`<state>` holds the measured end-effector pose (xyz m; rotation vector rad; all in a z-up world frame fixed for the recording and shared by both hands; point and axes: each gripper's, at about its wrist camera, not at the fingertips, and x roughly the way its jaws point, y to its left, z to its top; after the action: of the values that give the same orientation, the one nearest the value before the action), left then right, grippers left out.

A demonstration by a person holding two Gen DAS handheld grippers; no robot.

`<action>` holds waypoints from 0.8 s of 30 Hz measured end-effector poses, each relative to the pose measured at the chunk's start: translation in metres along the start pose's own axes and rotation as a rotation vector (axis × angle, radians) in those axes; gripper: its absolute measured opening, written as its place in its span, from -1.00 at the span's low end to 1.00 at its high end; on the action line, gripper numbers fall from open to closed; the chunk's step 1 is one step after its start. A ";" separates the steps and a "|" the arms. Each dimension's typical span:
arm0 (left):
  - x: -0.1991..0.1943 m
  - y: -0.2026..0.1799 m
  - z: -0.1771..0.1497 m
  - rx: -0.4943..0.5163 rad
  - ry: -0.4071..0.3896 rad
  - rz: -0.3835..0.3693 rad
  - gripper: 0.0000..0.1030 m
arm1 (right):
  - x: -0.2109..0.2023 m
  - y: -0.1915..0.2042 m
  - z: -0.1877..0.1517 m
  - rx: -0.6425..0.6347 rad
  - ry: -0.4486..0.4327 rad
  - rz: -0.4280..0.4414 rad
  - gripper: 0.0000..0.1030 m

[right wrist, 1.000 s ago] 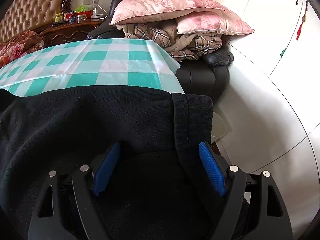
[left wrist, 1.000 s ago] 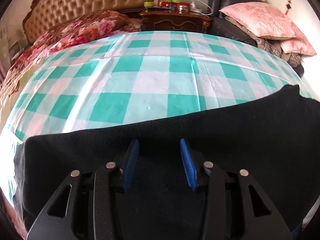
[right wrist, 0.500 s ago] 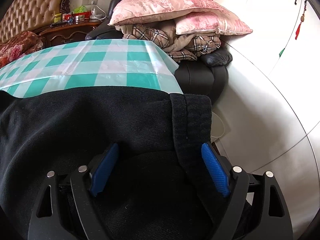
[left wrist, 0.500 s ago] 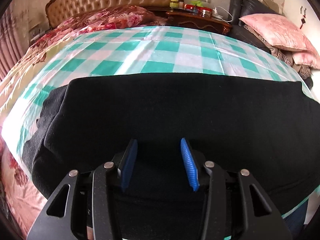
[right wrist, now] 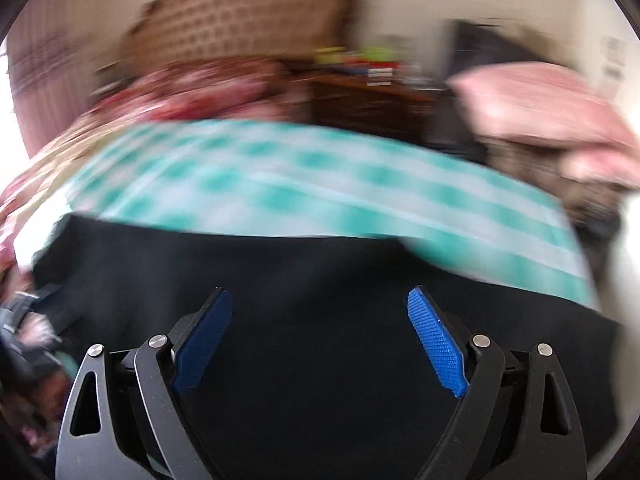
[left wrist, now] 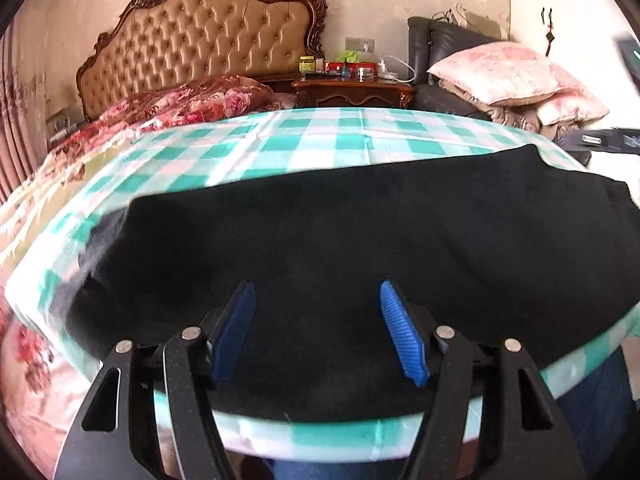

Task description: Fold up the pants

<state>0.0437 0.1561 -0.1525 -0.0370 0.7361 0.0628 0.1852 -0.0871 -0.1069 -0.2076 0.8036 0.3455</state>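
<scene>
Black pants lie flat and folded lengthwise across the near edge of a green-and-white checked cloth. My left gripper is open and empty, raised above the pants' near edge. In the right wrist view, which is motion-blurred, the pants fill the lower half under my right gripper, which is open wide and empty. The right gripper also shows at the far right of the left wrist view.
A tufted headboard and floral quilt stand at the back left. A wooden nightstand with small items is behind the cloth. Pink pillows are stacked on a dark chair at right.
Both grippers have pulled back and risen from the pants. The left jaws have opened wider. The right gripper swung left, off the waistband end, and now faces the headboard.
</scene>
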 end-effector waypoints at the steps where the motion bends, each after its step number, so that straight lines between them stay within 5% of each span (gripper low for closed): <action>1: 0.004 0.000 -0.005 -0.001 0.025 -0.006 0.26 | 0.012 0.031 0.006 -0.031 -0.006 0.081 0.67; 5: 0.002 0.005 -0.013 0.004 -0.013 -0.029 0.29 | 0.057 0.120 0.027 -0.112 0.033 0.205 0.60; 9: -0.019 0.035 -0.014 -0.146 -0.055 -0.068 0.28 | 0.106 0.166 0.035 -0.170 0.111 0.178 0.23; 15: -0.051 0.178 -0.054 -0.704 -0.143 -0.101 0.16 | 0.133 0.166 0.033 -0.183 0.143 0.103 0.05; 24: -0.013 0.235 -0.078 -0.963 -0.062 -0.236 0.09 | 0.137 0.170 0.030 -0.214 0.129 0.047 0.05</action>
<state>-0.0345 0.3858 -0.2039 -1.0341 0.5781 0.1872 0.2285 0.1096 -0.1958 -0.4148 0.8999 0.4664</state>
